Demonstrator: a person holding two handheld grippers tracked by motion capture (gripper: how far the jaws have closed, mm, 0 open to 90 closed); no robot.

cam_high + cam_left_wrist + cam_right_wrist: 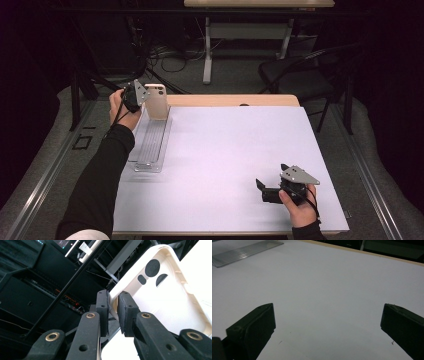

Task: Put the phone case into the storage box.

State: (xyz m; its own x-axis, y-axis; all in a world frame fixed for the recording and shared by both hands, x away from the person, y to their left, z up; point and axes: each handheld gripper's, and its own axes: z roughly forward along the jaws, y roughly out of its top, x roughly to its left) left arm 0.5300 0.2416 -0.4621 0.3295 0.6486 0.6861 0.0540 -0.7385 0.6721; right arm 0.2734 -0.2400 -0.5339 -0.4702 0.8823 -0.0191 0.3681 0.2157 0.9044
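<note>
Case point(157, 101) stands upright at the upper left of the high view, over the far end of the rack point(150, 145), with its lower edge hidden from us, so we cannot tell whether it already sits in a groove. Our left gripper point(145, 95) has its jaws clamped on the case's side wall; in the left gripper view the pads point(126, 312) pinch the thin rim of the case point(160, 295) near its corner. Our right gripper point(261, 189) rests low at the lower right of the high view, jaws wide apart with nothing between them, over bare table point(225, 150).

We judge the step to be seating the case in the rack. To do it well, we should keep the case vertical and in line with the grooves, lower it gently, and let go only once it stands by itself. The grip is on a narrow edge, so a twist of the wrist could lever the case out of the pads; a slow, straight descent suits it best.

As for materials, the case is a cream shell, smooth and matte, with rounded corners, a raised lip and dark round and oval camera cut-outs. It looks light and a little flexible. The rack is clear plastic, long and narrow, ribbed with fine parallel ridges. The table top is flat, pale and even.
</note>
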